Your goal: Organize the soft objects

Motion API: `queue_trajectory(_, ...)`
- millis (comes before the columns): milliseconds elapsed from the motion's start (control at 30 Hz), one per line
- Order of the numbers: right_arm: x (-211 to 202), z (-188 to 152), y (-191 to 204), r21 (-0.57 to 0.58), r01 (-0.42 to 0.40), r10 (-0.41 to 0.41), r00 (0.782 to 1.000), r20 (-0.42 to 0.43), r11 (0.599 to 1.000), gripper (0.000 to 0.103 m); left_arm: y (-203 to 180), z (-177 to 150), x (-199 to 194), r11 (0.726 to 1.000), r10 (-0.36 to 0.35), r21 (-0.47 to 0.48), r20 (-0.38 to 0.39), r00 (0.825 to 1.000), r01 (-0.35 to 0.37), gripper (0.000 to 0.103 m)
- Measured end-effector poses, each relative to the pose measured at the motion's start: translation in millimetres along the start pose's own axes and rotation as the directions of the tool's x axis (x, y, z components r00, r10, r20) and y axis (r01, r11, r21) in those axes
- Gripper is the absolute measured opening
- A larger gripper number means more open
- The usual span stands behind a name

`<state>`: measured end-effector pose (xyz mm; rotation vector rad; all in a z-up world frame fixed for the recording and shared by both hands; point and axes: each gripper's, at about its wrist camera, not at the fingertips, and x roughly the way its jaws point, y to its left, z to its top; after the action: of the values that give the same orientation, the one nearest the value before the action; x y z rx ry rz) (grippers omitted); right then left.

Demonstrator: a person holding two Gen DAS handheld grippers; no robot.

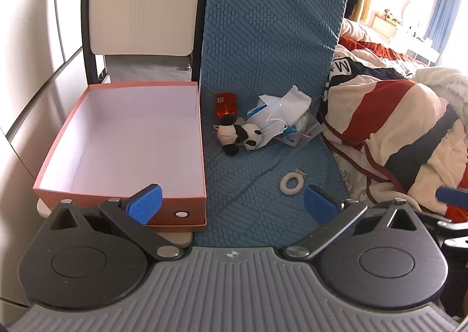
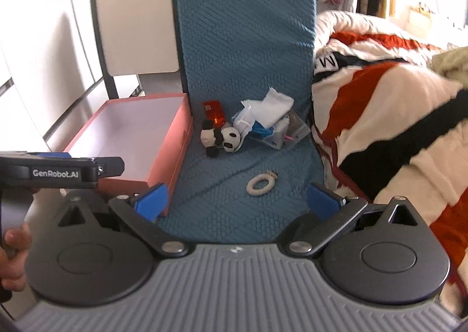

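On the blue quilted chair cushion (image 1: 263, 69) we see a panda plush (image 1: 239, 134) lying beside a heap of face masks and tissues (image 1: 278, 112), a white ring (image 1: 291, 182) nearer us; the open pink box (image 1: 125, 139) stands left, touching the cushion; our left gripper (image 1: 232, 203) and right gripper (image 2: 238, 200) hover, jaws wide, holding nothing.
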<state>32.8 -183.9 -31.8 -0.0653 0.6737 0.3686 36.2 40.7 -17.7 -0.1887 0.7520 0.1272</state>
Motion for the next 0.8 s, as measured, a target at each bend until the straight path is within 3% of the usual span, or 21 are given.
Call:
queue_trajectory(300, 9.0, -16.0, -19.5, 0.107, 0.018, -0.014, 0.999, -0.04, 0.994, 0.103, -14.0, -14.5, 4.5, 1.0, -0.024, -0.008, -0.035, 0.999, 0.024, 0.103)
queue_trajectory(800, 11.2, -27.9, -19.1, 0.078, 0.019, -0.017, 0.999, -0.028, 0.997, 0.103, -15.2, -20.1, 9.5, 0.999, -0.046, -0.021, -0.044, 0.998, 0.045, 0.103)
